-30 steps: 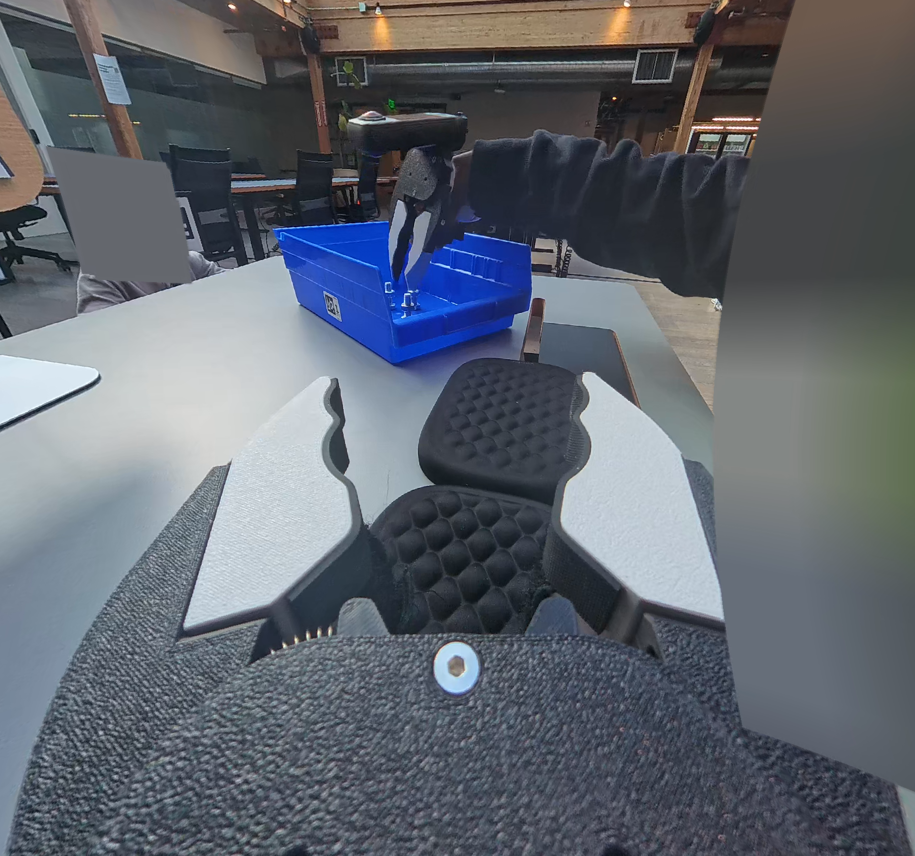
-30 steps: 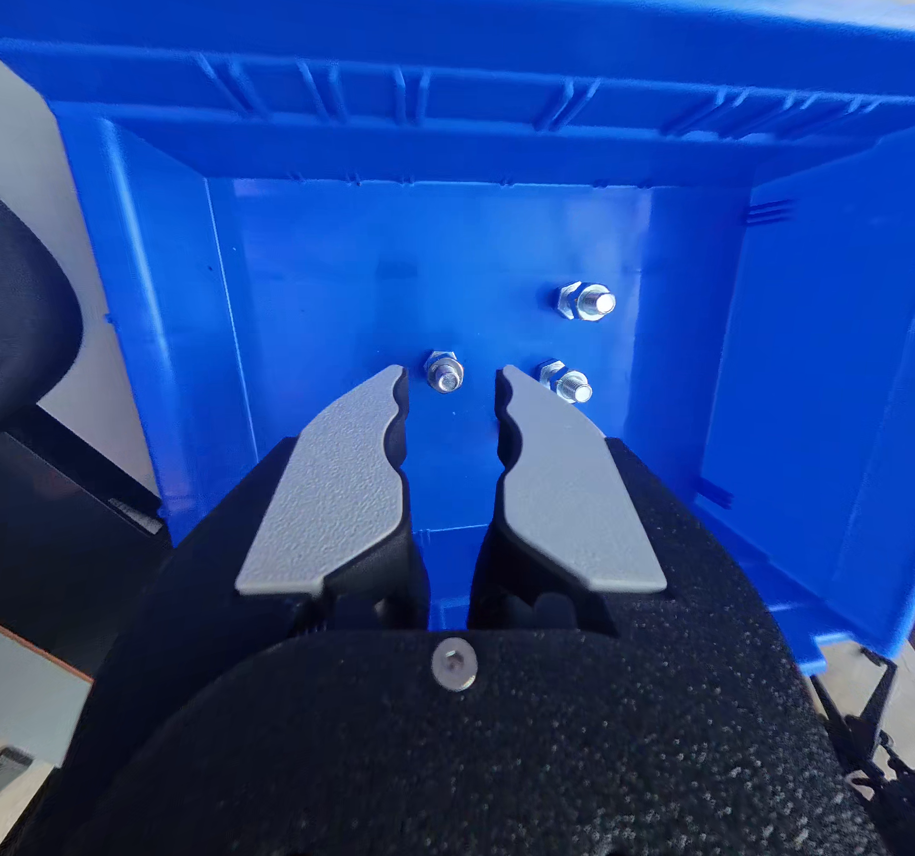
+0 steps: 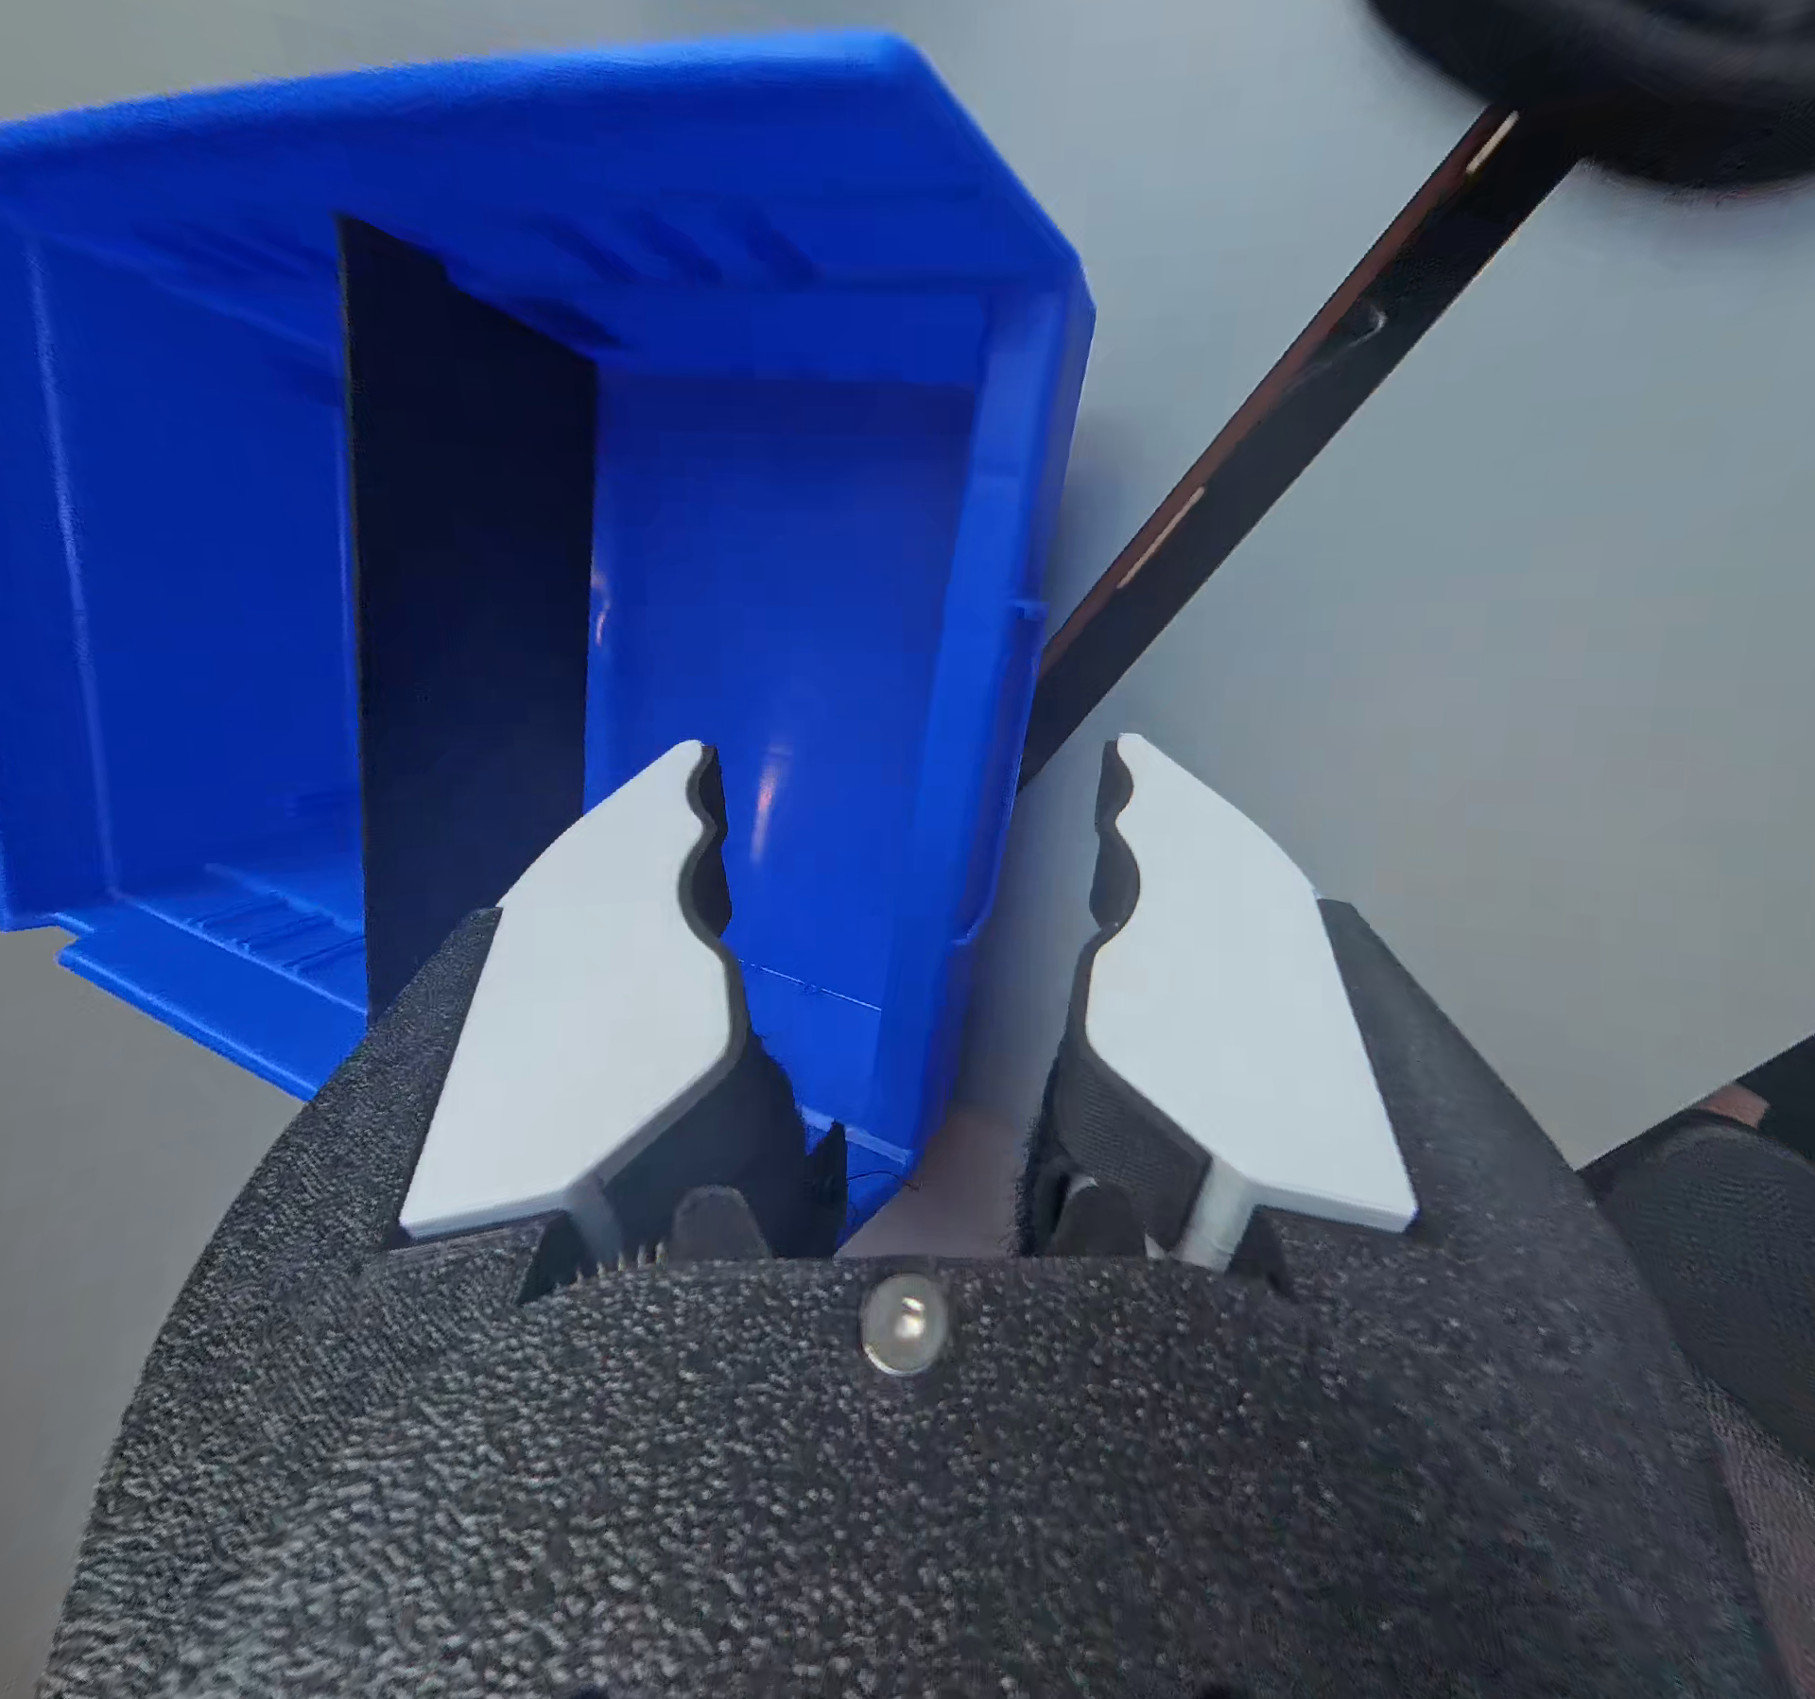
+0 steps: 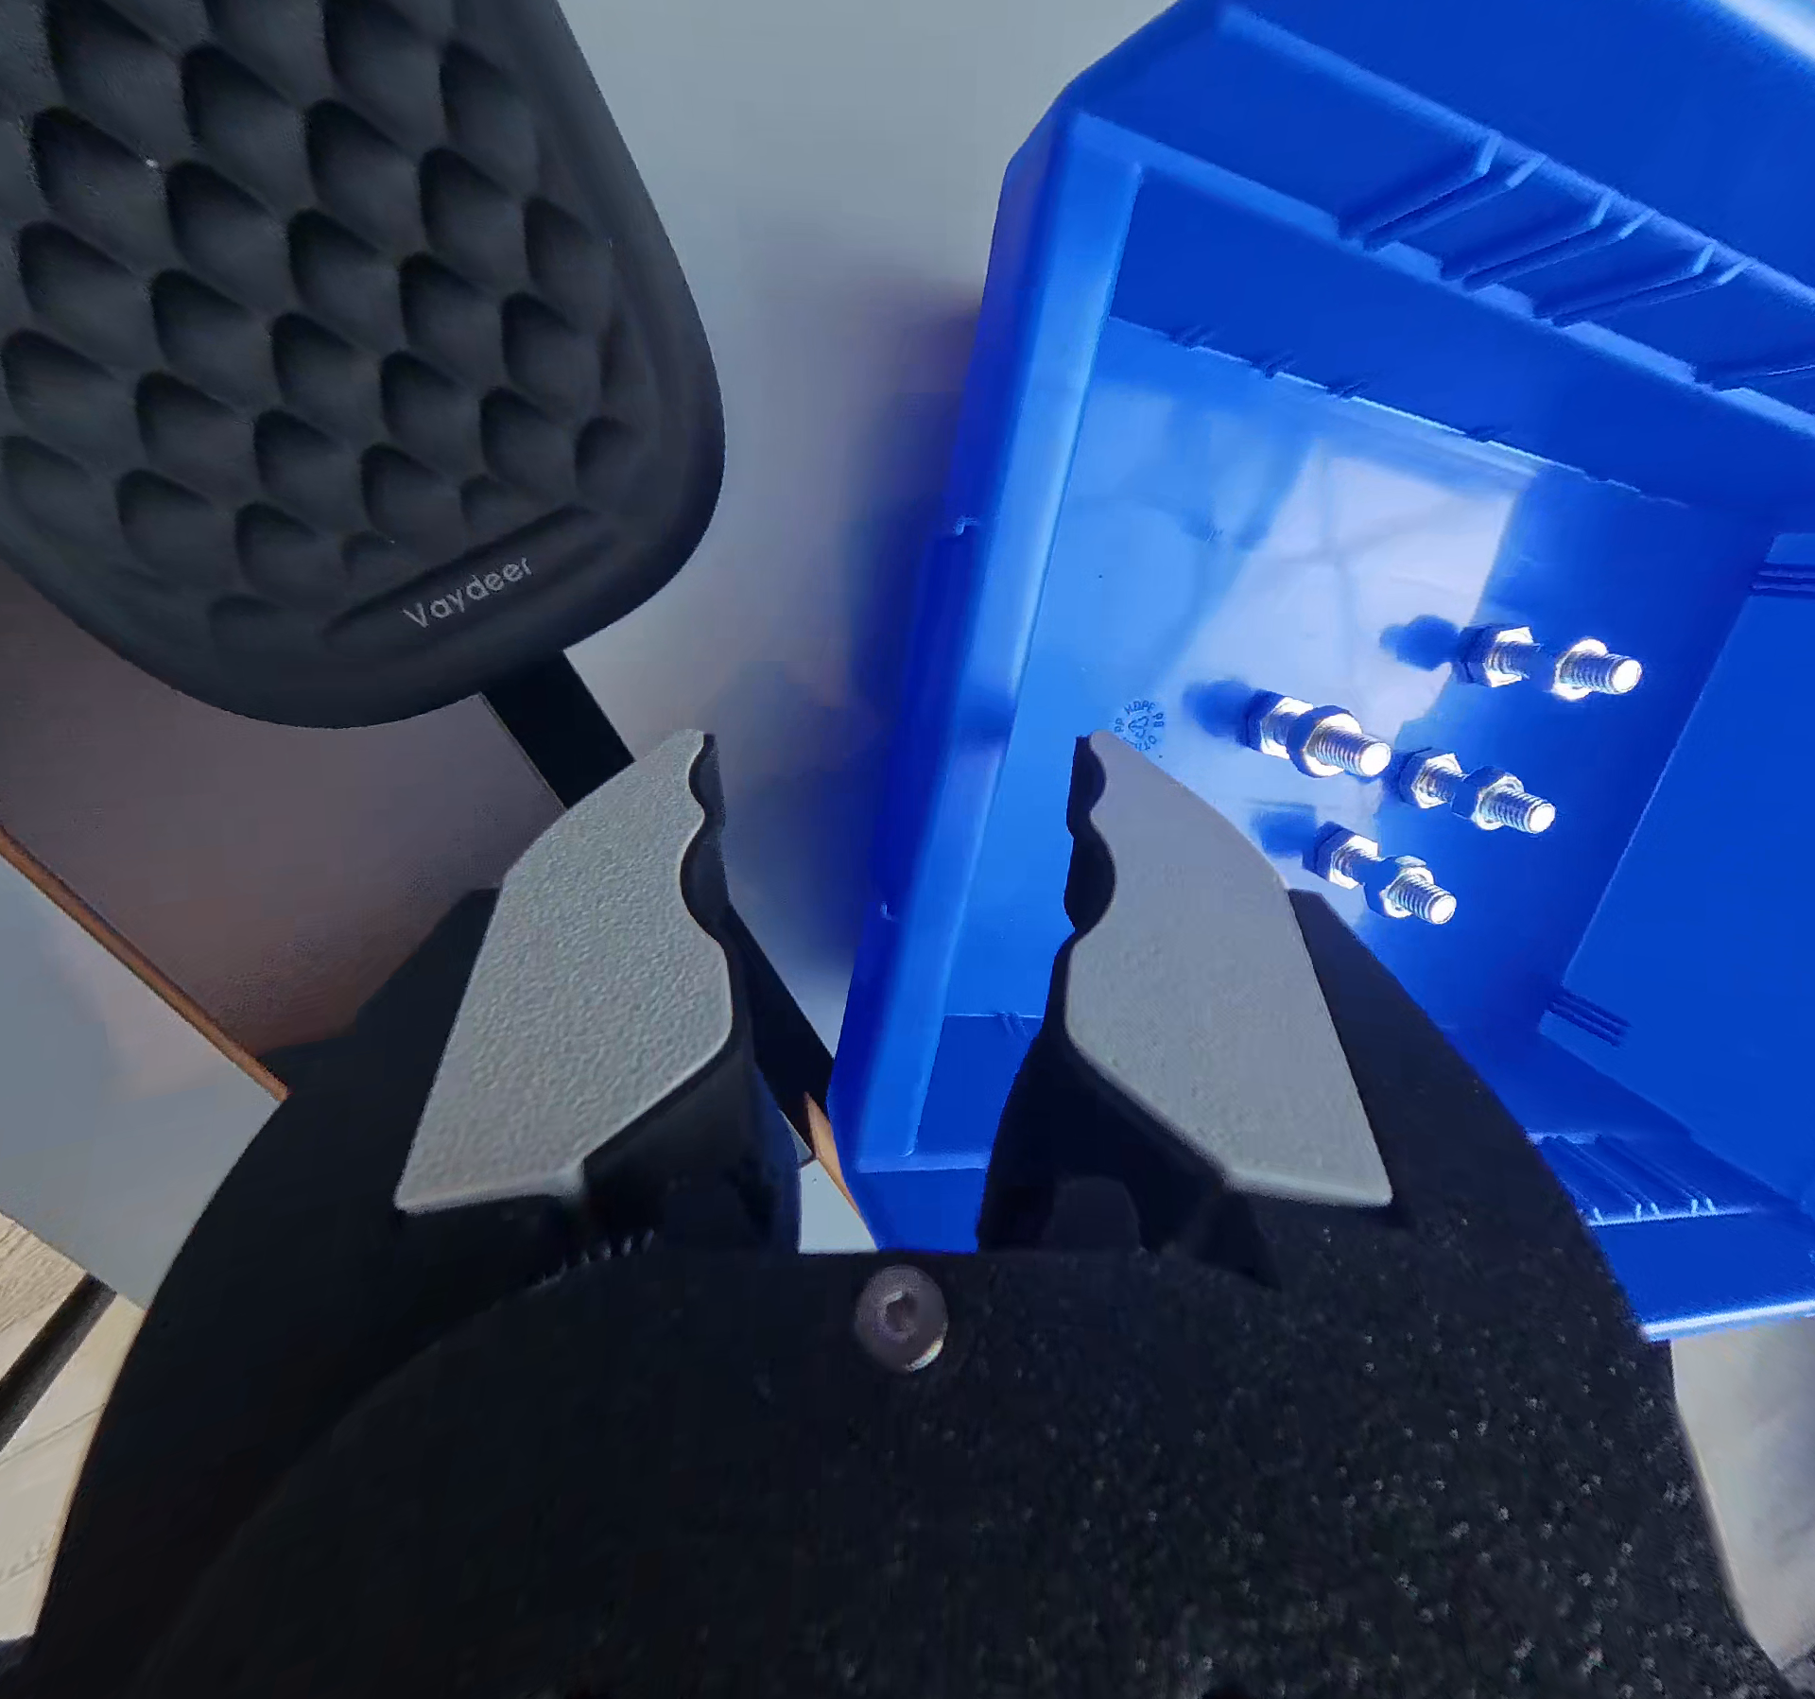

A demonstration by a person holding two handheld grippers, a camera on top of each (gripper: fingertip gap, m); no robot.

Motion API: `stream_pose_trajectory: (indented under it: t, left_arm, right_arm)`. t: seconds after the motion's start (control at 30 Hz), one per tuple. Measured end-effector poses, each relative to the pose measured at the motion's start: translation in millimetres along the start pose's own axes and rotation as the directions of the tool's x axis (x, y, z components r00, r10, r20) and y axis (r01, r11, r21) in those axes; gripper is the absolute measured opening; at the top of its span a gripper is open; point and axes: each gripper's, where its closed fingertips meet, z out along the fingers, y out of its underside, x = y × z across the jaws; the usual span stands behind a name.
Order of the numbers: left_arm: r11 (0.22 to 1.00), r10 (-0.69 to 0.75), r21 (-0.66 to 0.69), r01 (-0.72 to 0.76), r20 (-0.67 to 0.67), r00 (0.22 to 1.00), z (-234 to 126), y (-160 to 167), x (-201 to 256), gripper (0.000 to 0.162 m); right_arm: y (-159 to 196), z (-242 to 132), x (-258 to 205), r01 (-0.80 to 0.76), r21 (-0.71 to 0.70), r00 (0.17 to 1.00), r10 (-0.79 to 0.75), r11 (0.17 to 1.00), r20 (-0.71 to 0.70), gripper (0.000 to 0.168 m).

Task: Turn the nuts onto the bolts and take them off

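A blue plastic bin (image 4: 1031, 473) lies on the grey table. Several silver bolts (image 4: 1316, 748) stand up from its floor, each with a nut (image 4: 1493, 792) on its thread. My right gripper (image 4: 892, 740) is open and empty. Its jaws straddle the bin's left wall, to the left of the bolts and apart from them. My left gripper (image 3: 911, 748) is open and empty above the bin (image 3: 786, 571), with the bin's right wall between its jaws. A black divider (image 3: 471, 620) stands inside the bin. The bolts are hidden in the left wrist view.
A black honeycomb-textured pad (image 4: 324, 277) lies on a dark flat board (image 4: 246, 866) left of the bin. The pad (image 3: 1591, 11) and the board's edge (image 3: 1277, 453) also show in the left wrist view. Bare grey table (image 3: 1473, 670) lies beside the bin. Across from one pair of fingers to the other is roughly 60 cm.
My left gripper has moved from far back over the table to just above the bin's corner. My right gripper has drawn away from the bolt, opened wider, and shifted to the bin's wall.
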Motion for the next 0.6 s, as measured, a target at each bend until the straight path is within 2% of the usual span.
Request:
stream_pose_trajectory:
  t: [0.27,0.47,0.6]
  left_arm:
    - [0.981,0.002,-0.19,-0.035,-0.174,0.985,34.2,25.8,14.5,0.068]
    - [0.971,0.002,-0.234,-0.051,-0.203,0.979,48.5,36.5,17.7,0.057]
    - [0.97,0.001,-0.238,-0.05,-0.2,0.98,54.5,38.3,16.5,0.045]
  right_arm:
    - [4.9,19.1,-0.3,0.014,-0.114,0.999,-0.008,0.993,0.05,0.065]
    - [10.1,32.6,0.6,0.003,-0.146,0.998,0.008,0.989,0.068,0.062]
    - [16.1,38.6,2.6,0.003,-0.178,0.998,0.008,0.984,0.064,0.052]
